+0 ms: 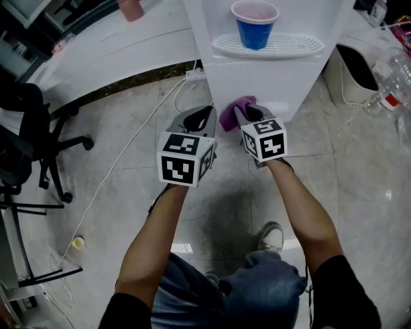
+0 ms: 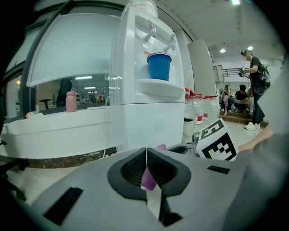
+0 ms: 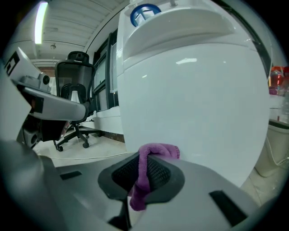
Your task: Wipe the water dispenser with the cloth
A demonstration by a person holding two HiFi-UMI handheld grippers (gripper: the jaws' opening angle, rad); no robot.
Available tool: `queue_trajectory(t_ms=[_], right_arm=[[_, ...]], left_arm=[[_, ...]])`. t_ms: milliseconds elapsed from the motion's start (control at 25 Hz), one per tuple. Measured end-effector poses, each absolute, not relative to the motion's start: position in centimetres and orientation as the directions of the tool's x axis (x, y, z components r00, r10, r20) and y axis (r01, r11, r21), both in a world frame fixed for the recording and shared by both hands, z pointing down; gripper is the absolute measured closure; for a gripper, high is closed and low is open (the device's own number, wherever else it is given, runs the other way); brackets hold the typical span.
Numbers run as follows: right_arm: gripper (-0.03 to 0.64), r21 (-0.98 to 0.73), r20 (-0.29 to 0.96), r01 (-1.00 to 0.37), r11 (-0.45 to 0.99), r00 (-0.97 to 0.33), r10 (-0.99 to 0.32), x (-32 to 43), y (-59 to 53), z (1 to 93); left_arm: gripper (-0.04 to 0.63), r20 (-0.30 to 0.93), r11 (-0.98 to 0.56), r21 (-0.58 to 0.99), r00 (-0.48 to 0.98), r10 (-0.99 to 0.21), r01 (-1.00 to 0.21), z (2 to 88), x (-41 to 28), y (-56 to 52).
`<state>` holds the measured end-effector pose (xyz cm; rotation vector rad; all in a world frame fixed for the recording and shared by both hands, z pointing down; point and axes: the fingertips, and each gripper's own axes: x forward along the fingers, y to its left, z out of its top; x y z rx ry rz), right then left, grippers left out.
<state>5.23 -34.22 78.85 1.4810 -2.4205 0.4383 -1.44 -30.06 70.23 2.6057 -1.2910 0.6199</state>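
Hovering low before the water dispenser (image 1: 270, 80), the left tool (image 1: 209, 112) has its jaws pressed together. Just beside it, the right tool (image 1: 244, 113) pinches the purple cloth (image 1: 231, 113) against the dispenser's white lower front.

One water dispenser (image 1: 257, 80) stands among one blue cup (image 1: 255, 29), one purple cloth (image 1: 232, 108), one office chair (image 1: 29, 122), one pink bottle (image 1: 131, 8), one bin (image 1: 337, 87) and two grippers: left gripper (image 1: 209, 113), right gripper (image 1: 244, 115).
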Motion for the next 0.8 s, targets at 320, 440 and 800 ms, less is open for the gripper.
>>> queue_trajectory(t_ms=[320, 440, 800], right_arm=[[0.584, -0.092, 0.39, -0.933, 0.349, -0.356, -0.849, 11.5, -33.9, 78.6], [0.584, -0.091, 0.391, -0.944, 0.317, -0.327, -0.86, 13.8, -33.9, 78.4], [0.584, -0.041, 0.429, -0.969, 0.242, -0.236, -0.872, 21.0, -33.0, 78.8]], left_arm=[[0.569, 0.428, -0.665, -0.009, 0.598, -0.678, -0.747, 70.4, 3.3, -30.0], [0.569, 0.427, -0.681, -0.006, 0.614, -0.664, -0.732, 70.5, 4.8, -30.1], [0.569, 0.426, -0.732, -0.005, 0.661, -0.617, -0.681, 70.3, 9.6, -30.6]])
